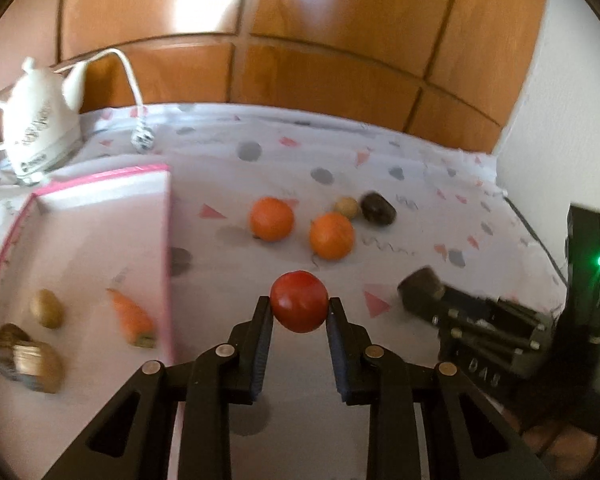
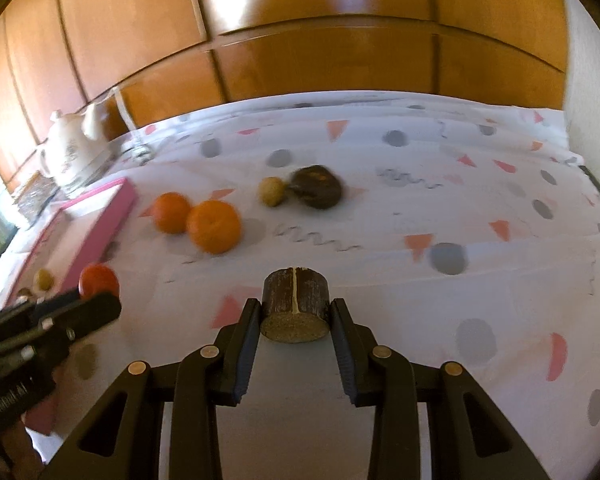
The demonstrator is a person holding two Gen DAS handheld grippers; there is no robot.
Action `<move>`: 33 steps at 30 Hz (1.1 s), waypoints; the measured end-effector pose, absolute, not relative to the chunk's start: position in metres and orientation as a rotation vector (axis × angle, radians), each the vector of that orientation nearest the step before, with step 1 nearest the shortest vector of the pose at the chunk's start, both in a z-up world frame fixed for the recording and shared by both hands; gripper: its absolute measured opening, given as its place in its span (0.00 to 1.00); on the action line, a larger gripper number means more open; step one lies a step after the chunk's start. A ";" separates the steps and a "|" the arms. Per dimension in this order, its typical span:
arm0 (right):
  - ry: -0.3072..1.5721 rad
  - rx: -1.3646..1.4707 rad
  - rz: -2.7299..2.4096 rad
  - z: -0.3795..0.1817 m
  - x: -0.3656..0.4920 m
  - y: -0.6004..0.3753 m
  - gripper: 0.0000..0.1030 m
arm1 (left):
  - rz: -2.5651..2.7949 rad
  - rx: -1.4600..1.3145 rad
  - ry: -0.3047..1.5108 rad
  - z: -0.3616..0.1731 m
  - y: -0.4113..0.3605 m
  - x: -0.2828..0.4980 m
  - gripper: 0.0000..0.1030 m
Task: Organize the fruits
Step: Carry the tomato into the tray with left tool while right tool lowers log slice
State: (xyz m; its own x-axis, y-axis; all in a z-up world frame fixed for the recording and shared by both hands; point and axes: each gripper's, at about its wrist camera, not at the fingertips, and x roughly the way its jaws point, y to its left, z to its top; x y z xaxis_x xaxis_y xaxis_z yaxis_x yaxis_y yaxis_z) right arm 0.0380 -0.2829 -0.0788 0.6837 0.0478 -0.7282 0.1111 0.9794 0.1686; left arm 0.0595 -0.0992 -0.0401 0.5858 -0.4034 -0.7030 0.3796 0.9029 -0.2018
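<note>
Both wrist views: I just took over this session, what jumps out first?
The left gripper holds a red tomato just right of the pink-rimmed tray; the right gripper clamps a brown cylindrical piece. Two oranges lie loose on the patterned tablecloth beyond.

Bright daylight, cabinet glare, motion blur, fisheye edges.

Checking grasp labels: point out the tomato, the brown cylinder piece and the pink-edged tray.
tomato (image 1: 299,301), left wrist view, centre of its red skin between the fingers.
brown cylinder piece (image 2: 294,298), right wrist view, its dark side wall.
pink-edged tray (image 1: 100,216), left wrist view, bare white floor near the far rim.
</note>
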 end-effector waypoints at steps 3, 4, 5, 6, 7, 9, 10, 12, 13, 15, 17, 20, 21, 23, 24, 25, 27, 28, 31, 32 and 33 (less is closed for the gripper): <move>0.818 0.199 0.024 -0.072 0.039 -0.266 0.34 | -0.403 -0.077 0.819 -0.032 -0.073 0.064 0.26; 0.823 0.204 0.062 -0.070 0.040 -0.259 0.34 | -0.385 -0.094 0.821 -0.031 -0.064 0.067 0.26; 0.825 0.204 0.086 -0.068 0.040 -0.253 0.34 | -0.362 -0.111 0.823 -0.030 -0.053 0.070 0.26; 0.824 0.194 0.117 -0.065 0.040 -0.244 0.34 | -0.338 -0.128 0.825 -0.031 -0.043 0.073 0.26; 0.822 0.184 0.148 -0.062 0.040 -0.235 0.34 | -0.318 -0.142 0.827 -0.031 -0.033 0.077 0.26; 0.819 0.174 0.208 -0.057 0.039 -0.217 0.34 | -0.273 -0.181 0.833 -0.032 -0.014 0.084 0.26; 0.817 0.166 0.238 -0.054 0.039 -0.208 0.34 | -0.255 -0.193 0.835 -0.032 -0.005 0.088 0.26; 0.814 0.148 0.305 -0.047 0.038 -0.187 0.34 | -0.222 -0.203 0.841 -0.032 0.008 0.095 0.26; 0.813 0.143 0.325 -0.046 0.037 -0.180 0.34 | -0.209 -0.209 0.843 -0.032 0.014 0.098 0.27; 0.814 0.117 0.385 -0.042 0.038 -0.159 0.34 | -0.195 -0.219 0.847 -0.032 0.023 0.103 0.26; 0.814 0.096 0.422 -0.040 0.038 -0.145 0.34 | -0.181 -0.226 0.846 -0.033 0.029 0.104 0.26; 0.831 0.062 0.480 -0.041 0.043 -0.120 0.34 | -0.165 -0.234 0.849 -0.033 0.035 0.109 0.32; 0.840 0.051 0.492 -0.043 0.046 -0.113 0.34 | -0.160 -0.240 0.849 -0.031 0.038 0.110 0.34; 0.854 0.033 0.492 -0.046 0.050 -0.104 0.35 | -0.143 -0.246 0.838 -0.029 0.041 0.109 0.35; 0.864 0.026 0.491 -0.049 0.055 -0.099 0.35 | -0.131 -0.243 0.836 -0.028 0.042 0.108 0.35; 0.872 0.033 0.488 -0.051 0.056 -0.096 0.35 | -0.115 -0.239 0.837 -0.027 0.044 0.106 0.35; 0.872 0.049 0.482 -0.052 0.060 -0.095 0.36 | -0.100 -0.253 0.843 -0.027 0.048 0.104 0.35; 0.865 0.048 0.473 -0.051 0.060 -0.095 0.37 | -0.097 -0.263 0.844 -0.027 0.050 0.102 0.35; 0.863 0.059 0.461 -0.049 0.059 -0.098 0.37 | -0.089 -0.253 0.837 -0.026 0.051 0.094 0.35; 0.864 0.063 0.459 -0.049 0.058 -0.099 0.37 | -0.086 -0.245 0.834 -0.026 0.050 0.091 0.35; 0.864 0.068 0.455 -0.049 0.057 -0.101 0.37 | -0.082 -0.240 0.833 -0.026 0.050 0.088 0.35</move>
